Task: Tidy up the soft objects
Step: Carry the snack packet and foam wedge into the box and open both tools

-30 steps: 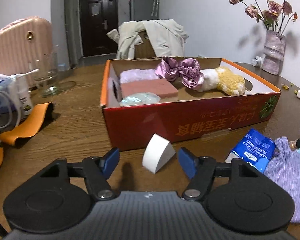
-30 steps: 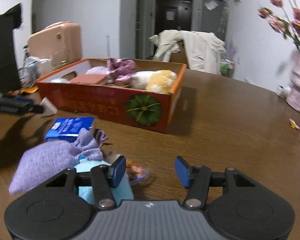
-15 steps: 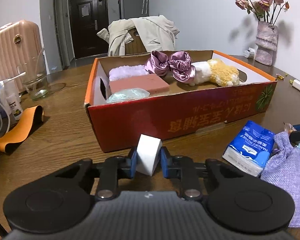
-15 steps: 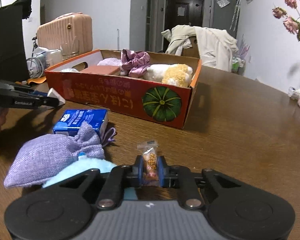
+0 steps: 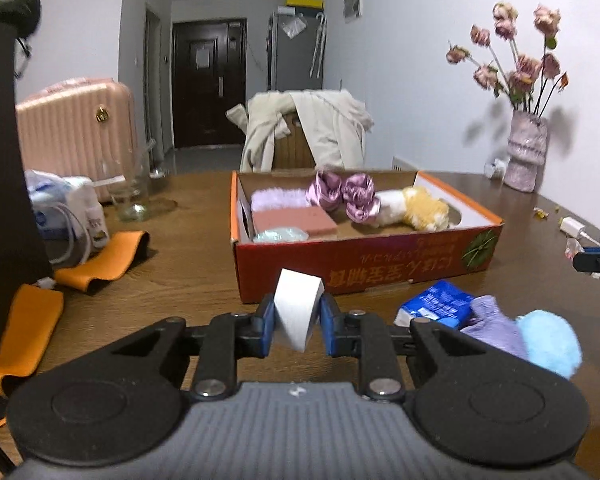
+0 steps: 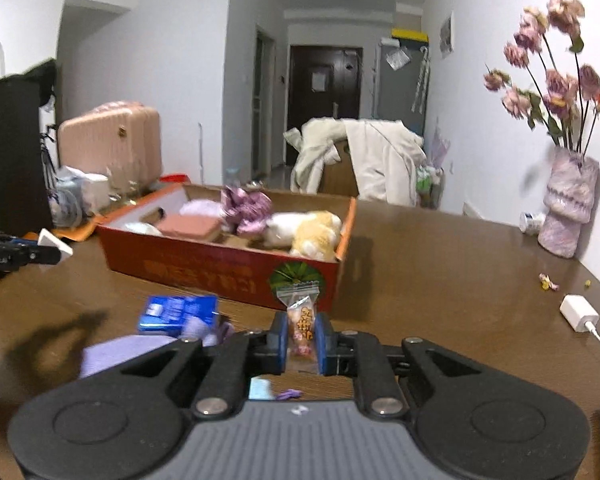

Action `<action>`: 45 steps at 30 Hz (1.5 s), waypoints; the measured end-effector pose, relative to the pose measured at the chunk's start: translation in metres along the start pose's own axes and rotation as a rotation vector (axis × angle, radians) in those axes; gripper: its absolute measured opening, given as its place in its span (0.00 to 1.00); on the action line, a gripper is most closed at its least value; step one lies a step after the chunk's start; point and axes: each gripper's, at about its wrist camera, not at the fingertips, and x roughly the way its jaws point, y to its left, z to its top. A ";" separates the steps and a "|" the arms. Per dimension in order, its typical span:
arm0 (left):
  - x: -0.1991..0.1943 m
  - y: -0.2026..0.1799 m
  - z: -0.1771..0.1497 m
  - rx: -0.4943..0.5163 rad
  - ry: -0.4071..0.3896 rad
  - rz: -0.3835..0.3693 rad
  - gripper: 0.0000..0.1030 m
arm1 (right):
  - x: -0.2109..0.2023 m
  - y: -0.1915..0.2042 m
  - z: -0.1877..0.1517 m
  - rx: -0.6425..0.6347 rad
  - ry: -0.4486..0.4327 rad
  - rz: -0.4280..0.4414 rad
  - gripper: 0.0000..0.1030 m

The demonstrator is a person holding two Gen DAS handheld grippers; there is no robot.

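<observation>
Soft white wedge sponge (image 5: 297, 312) is pinched in my left gripper (image 5: 296, 322); right gripper (image 6: 301, 338) clamps a clear-wrapped snack packet (image 6: 300, 322). Red cardboard box (image 5: 364, 256) already has approx. five items; blue tissue pack (image 5: 434, 309), lilac pouch (image 5: 496, 330) etc. left.

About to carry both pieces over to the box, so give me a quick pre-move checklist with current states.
1. Left gripper shut on the white sponge wedge: ok.
2. Right gripper shut on the snack packet: ok.
3. Both items lifted clear of the table: ok.
4. Free floor in the red box, behind the plush toy: ok.
5. Wedge seated squarely between the pads: not ok, it sits tilted.
6. Whether the packet counts as soft: cannot tell.
</observation>
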 end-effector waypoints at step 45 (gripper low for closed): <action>0.279 -0.026 0.130 -0.037 0.272 -0.118 0.51 | 0.266 0.074 0.102 -0.049 0.268 0.284 0.22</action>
